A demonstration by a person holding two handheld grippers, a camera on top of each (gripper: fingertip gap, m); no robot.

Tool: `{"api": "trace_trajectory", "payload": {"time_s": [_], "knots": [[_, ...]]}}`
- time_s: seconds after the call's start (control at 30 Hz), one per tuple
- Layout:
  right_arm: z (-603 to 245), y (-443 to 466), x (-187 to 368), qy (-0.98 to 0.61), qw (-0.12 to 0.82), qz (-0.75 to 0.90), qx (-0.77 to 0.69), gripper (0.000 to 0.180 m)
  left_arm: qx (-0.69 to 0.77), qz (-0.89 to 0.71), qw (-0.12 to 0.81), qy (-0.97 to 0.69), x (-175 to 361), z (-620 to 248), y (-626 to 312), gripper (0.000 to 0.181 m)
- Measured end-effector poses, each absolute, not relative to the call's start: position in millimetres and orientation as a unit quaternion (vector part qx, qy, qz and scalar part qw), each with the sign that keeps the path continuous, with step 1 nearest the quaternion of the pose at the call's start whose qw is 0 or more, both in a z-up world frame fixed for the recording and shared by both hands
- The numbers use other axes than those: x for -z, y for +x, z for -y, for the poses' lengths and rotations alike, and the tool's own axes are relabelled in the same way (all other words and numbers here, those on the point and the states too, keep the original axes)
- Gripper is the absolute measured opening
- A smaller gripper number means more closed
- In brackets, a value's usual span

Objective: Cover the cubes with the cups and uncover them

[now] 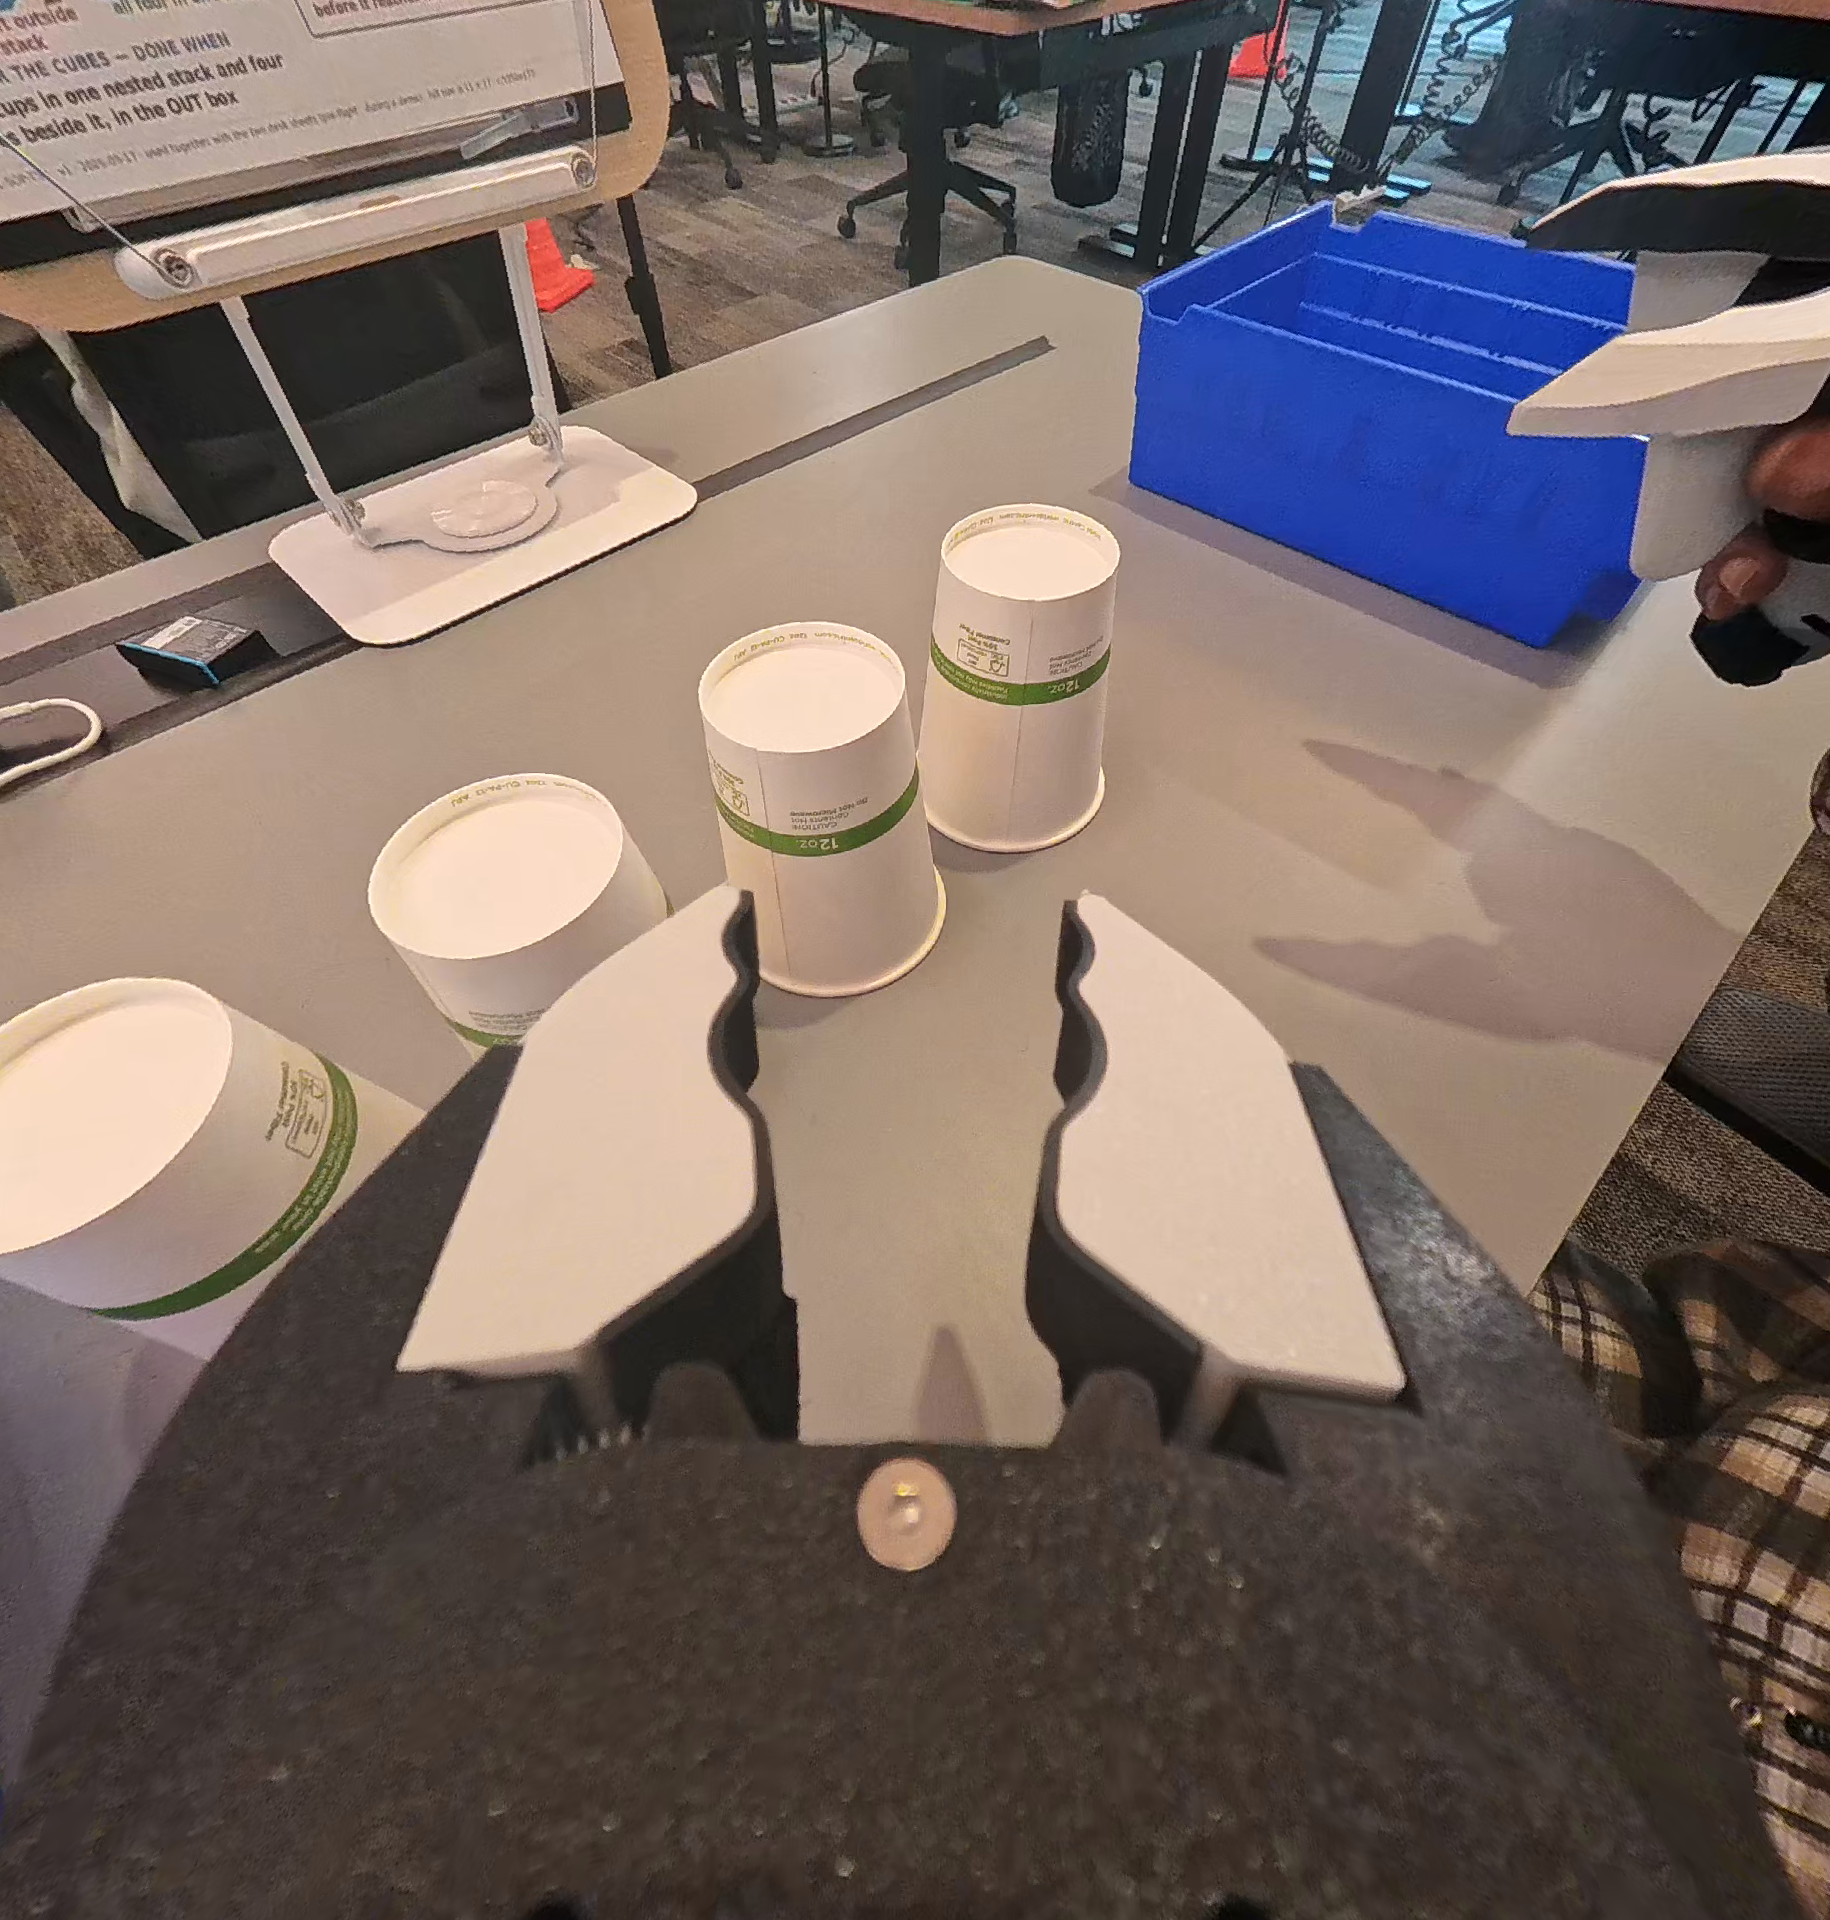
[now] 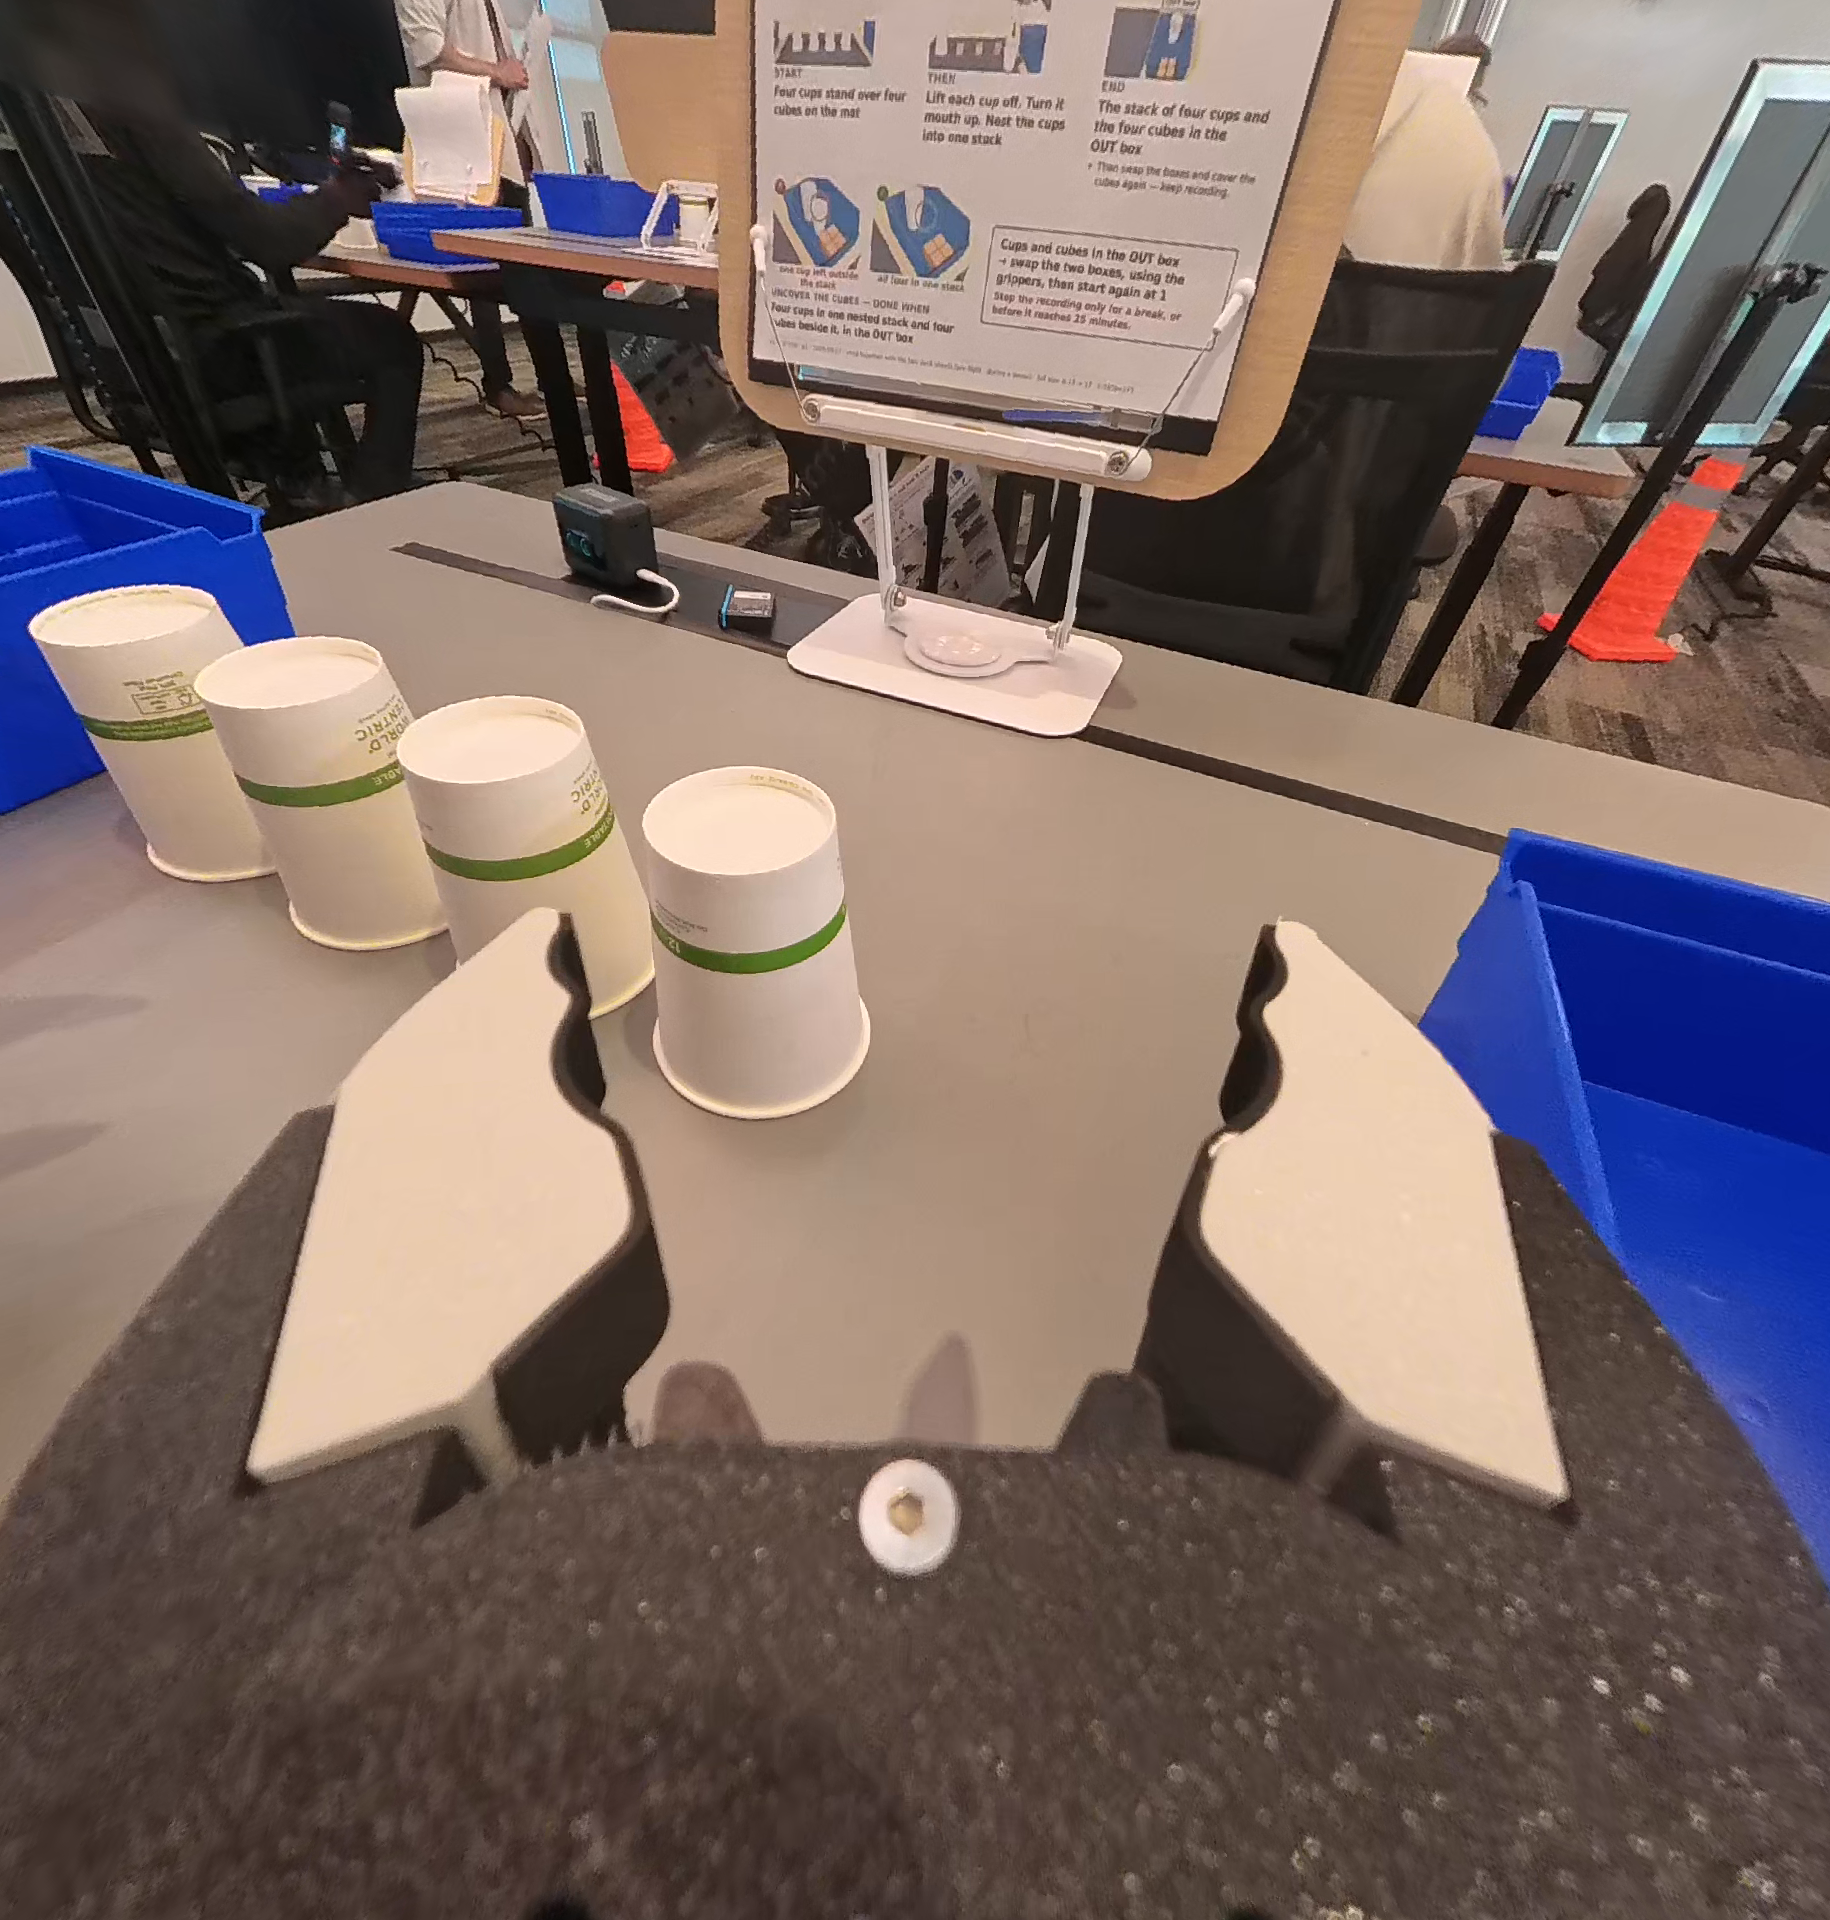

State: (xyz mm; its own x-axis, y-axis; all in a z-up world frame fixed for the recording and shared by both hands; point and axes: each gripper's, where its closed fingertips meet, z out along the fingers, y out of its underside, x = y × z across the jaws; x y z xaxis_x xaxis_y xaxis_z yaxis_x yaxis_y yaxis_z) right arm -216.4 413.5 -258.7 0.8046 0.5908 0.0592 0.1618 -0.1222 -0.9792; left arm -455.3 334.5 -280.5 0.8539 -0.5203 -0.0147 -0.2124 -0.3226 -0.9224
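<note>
Left wrist view: left gripper (image 1: pixel 906 914) spread wide, empty, just short of four upside-down cups (image 1: pixel 817 821) in a row on the grey table (image 1: pixel 1254 644). Right gripper (image 2: pixel 916 940) likewise agape, gripping nothing, beside the end cup (image 2: pixel 755 935). Cubes unseen.

from my remote seat i see a grey table (image 2: pixel 994 831) with a dark strip (image 2: pixel 1306 779) running across it. behind it stands a sign stand (image 2: pixel 994 644) with a wooden-edged board. the floor is patterned carpet (image 2: pixel 1617 582), with an orange cone (image 2: pixel 636 416) on it. other desks (image 2: pixel 568 249) with dark legs and black office chairs (image 1: pixel 932 156) fill the room behind. a tall framed panel (image 2: pixel 1721 260) leans at the right. the light is even and soft.
</note>
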Motion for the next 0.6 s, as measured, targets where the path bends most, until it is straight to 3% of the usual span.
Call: {"api": "trace_trajectory", "payload": {"time_s": [0.6], "knots": [[-415, -218, 262, -0.732, 0.601, 0.265, -0.178, 0.117, 0.127, -0.283, 0.523, -0.794, 268, -342, -432, 0.053]]}}
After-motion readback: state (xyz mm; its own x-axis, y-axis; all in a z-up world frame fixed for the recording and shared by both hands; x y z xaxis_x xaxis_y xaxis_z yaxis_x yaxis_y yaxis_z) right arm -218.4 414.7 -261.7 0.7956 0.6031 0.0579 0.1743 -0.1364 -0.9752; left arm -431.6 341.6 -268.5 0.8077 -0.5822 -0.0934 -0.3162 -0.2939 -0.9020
